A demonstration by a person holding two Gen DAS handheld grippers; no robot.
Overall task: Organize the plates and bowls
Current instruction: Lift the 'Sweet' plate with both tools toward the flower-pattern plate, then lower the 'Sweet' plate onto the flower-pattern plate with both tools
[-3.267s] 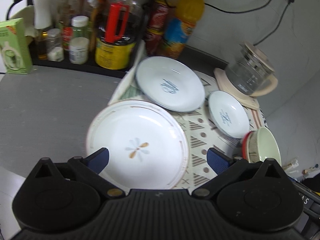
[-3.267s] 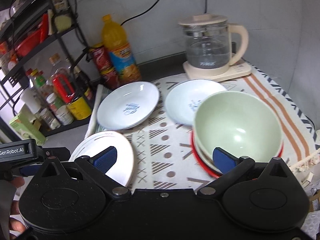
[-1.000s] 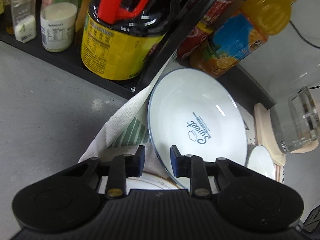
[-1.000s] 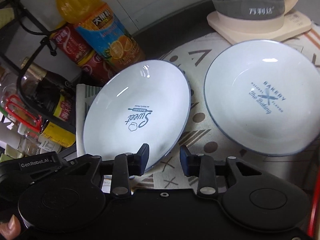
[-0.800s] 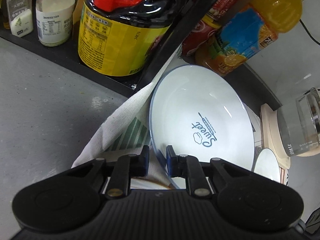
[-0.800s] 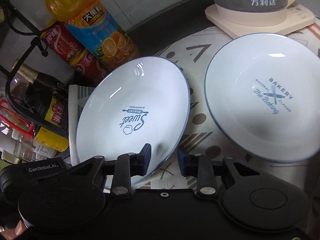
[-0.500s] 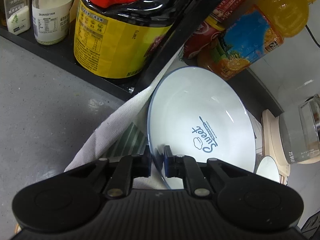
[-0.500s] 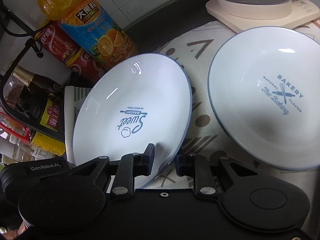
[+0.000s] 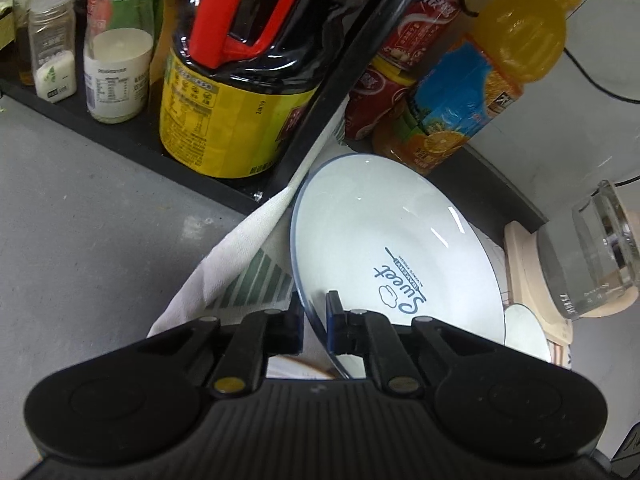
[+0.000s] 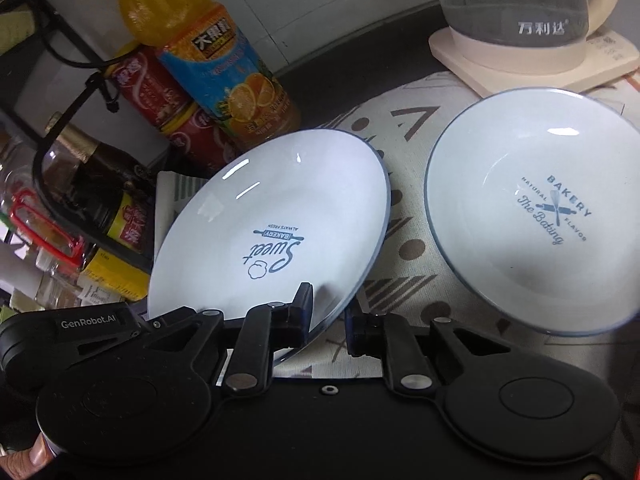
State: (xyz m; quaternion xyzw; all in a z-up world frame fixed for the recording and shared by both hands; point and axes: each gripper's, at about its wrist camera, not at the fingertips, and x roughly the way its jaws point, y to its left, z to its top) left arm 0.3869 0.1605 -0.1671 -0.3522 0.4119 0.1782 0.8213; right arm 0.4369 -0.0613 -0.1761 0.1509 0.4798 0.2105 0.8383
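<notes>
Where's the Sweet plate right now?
The Sweet plate is tilted up left of the Bakery plate, near the juice bottle, both tongs on its near rim.

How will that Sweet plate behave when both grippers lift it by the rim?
The Sweet plate looks glazed and glossy, so probably slippery between the pads. It seems rigid ceramic, likely fragile if dropped. The left gripper and right gripper pinch only its rim, so it may pivot.

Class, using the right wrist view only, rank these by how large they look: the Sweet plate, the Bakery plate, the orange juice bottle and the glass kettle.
1. Sweet plate and Bakery plate: look about alike, so left unranked.
2. Orange juice bottle.
3. Glass kettle: unsure, since the frame cuts off its top.
</notes>
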